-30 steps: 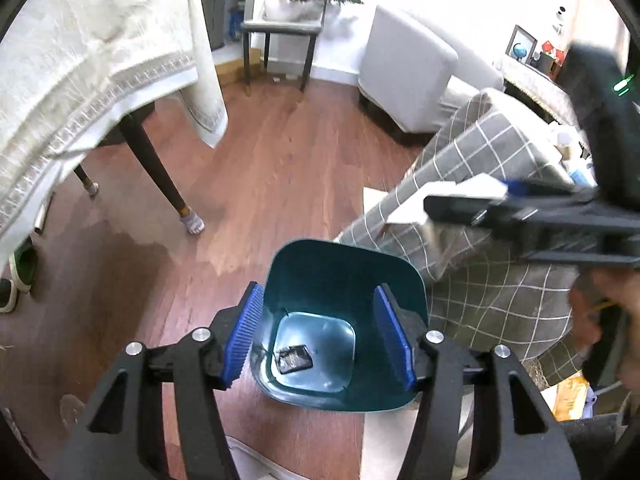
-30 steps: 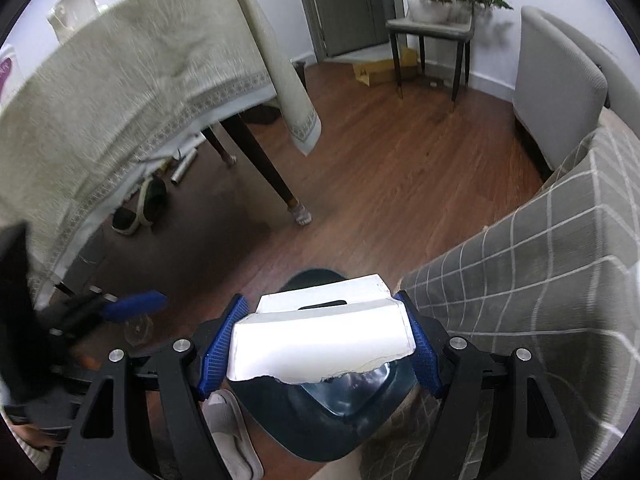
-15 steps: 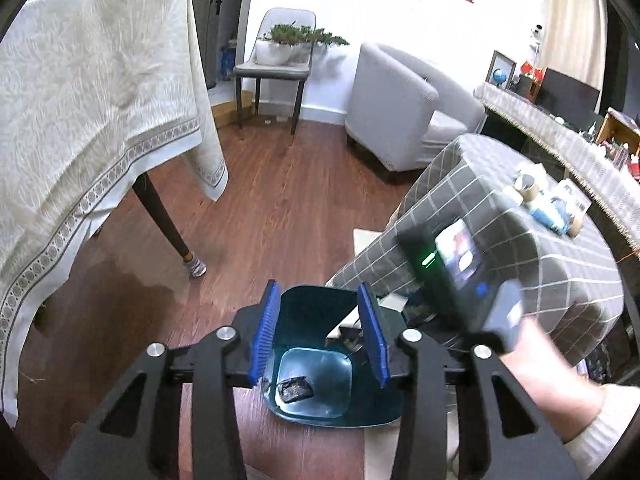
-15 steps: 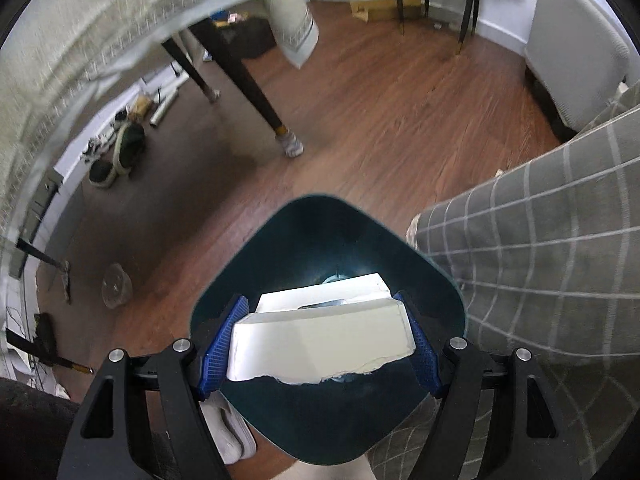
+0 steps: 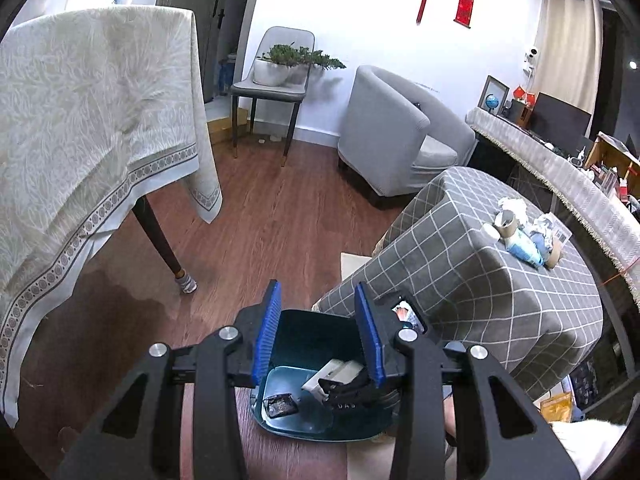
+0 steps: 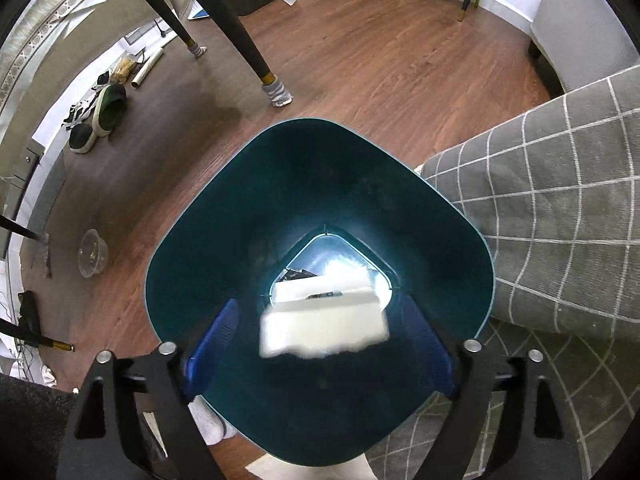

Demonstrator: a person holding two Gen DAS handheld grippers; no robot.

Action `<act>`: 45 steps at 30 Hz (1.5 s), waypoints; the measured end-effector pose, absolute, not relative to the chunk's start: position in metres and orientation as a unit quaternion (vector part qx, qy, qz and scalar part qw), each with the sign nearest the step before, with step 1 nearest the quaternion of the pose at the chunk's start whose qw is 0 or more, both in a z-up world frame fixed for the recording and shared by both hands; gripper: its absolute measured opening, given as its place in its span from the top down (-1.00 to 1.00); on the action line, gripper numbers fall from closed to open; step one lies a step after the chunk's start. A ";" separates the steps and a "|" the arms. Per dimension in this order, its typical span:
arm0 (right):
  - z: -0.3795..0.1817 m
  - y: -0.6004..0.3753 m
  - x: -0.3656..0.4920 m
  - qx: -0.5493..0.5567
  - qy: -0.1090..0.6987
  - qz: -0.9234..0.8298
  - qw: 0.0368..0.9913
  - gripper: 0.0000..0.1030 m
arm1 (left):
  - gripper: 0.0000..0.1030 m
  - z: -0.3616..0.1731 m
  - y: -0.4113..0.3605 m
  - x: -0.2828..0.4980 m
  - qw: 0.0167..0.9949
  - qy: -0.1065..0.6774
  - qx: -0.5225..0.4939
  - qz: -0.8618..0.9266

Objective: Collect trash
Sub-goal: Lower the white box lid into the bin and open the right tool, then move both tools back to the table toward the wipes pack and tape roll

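Wooden floor, right tool [image 6: 320,356] just opened, white box [image 6: 324,330] released into teal bin [image 6: 224,208]

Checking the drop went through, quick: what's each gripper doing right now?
Left gripper: jaws narrow, holding nothing.
Right gripper: open, jaws just widened; white box released into the teal bin.

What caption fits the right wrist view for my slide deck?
Right gripper, jaws just opened, releases a white box into the teal bin.
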State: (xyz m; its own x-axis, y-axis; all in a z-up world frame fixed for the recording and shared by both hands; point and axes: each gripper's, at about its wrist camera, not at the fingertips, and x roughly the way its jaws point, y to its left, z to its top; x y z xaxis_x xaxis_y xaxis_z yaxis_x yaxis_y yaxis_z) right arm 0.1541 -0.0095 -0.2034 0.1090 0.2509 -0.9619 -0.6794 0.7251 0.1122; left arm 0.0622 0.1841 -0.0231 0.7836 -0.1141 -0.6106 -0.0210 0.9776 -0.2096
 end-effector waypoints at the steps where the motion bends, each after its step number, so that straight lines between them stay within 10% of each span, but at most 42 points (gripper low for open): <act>1: -0.200 -0.011 0.154 -0.182 0.583 0.322 0.724 -0.67 | 0.23 -0.022 0.184 0.063 0.939 0.326 -0.102 -0.025; 15: -0.114 -0.024 0.133 -0.161 0.500 0.374 0.765 -0.67 | 0.22 -0.003 0.167 0.069 0.947 0.309 -0.086 -0.025; 45: 0.028 -0.201 0.137 -0.139 0.304 0.322 0.886 -0.68 | -0.55 0.010 0.077 0.104 0.952 0.282 -0.077 -0.090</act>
